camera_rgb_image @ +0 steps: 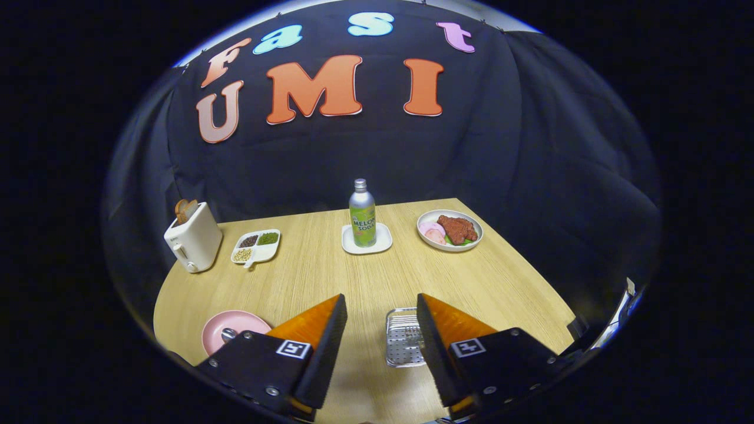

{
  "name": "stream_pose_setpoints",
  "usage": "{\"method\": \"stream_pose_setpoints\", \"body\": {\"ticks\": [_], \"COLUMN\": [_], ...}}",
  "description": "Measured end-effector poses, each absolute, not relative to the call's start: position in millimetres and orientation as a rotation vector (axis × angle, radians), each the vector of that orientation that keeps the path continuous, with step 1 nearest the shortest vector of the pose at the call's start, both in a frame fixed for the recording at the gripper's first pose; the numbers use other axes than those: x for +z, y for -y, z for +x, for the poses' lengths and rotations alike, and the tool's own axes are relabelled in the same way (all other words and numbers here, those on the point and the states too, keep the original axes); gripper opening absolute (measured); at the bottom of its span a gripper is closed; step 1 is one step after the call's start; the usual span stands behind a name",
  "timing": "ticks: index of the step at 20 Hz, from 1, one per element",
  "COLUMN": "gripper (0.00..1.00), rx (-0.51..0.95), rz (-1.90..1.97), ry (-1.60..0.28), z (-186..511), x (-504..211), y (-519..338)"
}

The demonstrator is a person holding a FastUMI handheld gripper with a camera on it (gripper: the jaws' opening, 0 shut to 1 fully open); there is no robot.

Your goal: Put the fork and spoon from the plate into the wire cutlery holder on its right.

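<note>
Wooden bench (365, 277) fills the booth, carrying a toaster (193, 240), a bottle (362, 213) on a coaster and a plate of food (450, 230) at the back. Nearer, the gripper (382, 318) hangs with fingers spread wide, holding nothing. Left of them sits the pink plate (227, 327) with a spoon (228, 334); the wire cutlery holder (403, 337) lies between the fingers.
</note>
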State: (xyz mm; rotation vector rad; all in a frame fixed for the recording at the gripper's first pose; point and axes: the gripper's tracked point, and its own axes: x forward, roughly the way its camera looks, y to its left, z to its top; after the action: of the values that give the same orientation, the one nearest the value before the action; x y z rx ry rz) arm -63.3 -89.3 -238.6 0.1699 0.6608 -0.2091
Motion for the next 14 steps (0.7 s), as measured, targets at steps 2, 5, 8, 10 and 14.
{"method": "stream_pose_setpoints", "body": {"ticks": [2, 5, 8, 10, 14], "gripper": [0.86, 0.95, 0.96, 0.96, 0.96], "rx": [-0.208, -0.211, -0.183, -0.153, -0.080], "rz": [0.163, 0.115, 0.104, 0.105, 0.121], "ry": [-0.595, -0.489, -0.421, -0.398, -0.445], "z": [-53, -38, -29, -25, -26], "x": [-225, -203, -187, -182, -203], "y": [76, 55, 24, -1, -58]}}
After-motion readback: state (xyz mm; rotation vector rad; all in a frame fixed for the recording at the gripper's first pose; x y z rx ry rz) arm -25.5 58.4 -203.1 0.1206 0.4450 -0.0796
